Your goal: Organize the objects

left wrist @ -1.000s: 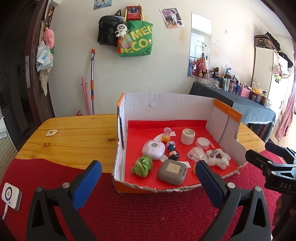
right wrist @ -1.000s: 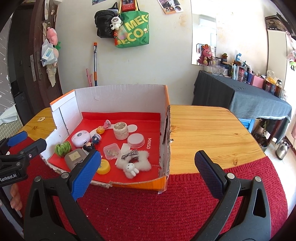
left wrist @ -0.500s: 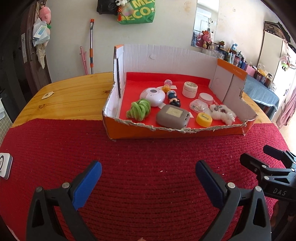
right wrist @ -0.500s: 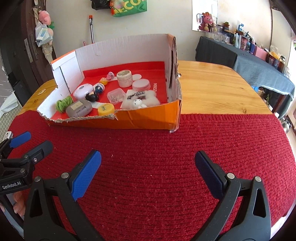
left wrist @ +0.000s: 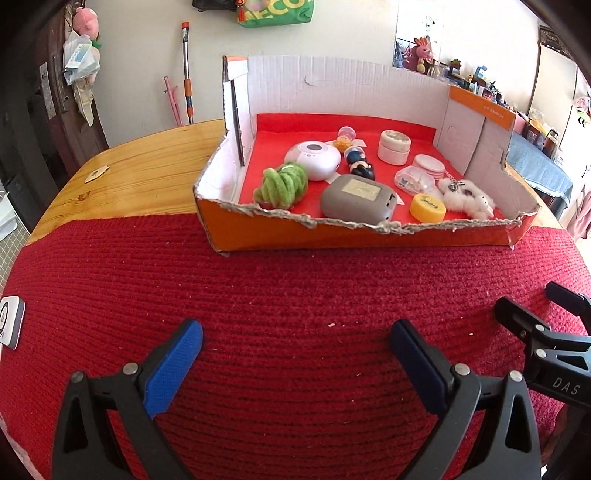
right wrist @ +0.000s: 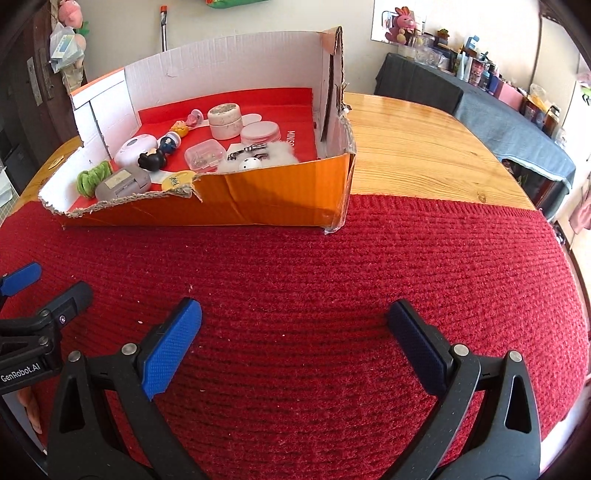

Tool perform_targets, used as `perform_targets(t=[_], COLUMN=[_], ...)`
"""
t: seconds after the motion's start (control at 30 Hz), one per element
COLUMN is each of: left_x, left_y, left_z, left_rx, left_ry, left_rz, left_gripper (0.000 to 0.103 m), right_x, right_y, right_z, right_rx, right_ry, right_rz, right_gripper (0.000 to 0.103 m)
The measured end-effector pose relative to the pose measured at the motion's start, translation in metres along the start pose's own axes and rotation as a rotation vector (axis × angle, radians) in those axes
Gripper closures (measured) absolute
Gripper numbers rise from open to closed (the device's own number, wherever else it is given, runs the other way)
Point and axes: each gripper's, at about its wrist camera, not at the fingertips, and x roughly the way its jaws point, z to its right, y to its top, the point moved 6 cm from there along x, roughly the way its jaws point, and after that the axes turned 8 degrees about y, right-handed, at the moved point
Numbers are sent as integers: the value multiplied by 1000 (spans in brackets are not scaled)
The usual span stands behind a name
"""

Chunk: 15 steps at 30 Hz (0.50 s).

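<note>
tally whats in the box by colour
white/pale: 6 (round device, jar, disc, flat disc, clear case, plush)
green: 1 (coil)
grey: 1 (case)
yellow: 1 (lid)
mixed: 3 (figurines)
total: 12

Pale plaster wall (left wrist: 332,40) behind, daylit. Green bag (left wrist: 277,13) hung high, mop (left wrist: 187,74) leaning below. Dark door (left wrist: 44,92) at left. Mirror (left wrist: 424,33) on the wall, above a cluttered side table (right wrist: 480,107) under grey cloth. Wooden table (right wrist: 413,147) half covered by a red mat (right wrist: 332,295).
</note>
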Motion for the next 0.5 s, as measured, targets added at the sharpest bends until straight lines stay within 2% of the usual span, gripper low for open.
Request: perform_targets(t=[0.5], left_x=[1], left_y=[2], left_z=[0], left_rx=[-10], left_ry=[3], left_rz=[3], left_gripper=[0], right_x=[-1], right_y=[0], right_z=[0], right_rx=[-1], right_ry=[0], right_rz=[2], right_gripper=[0])
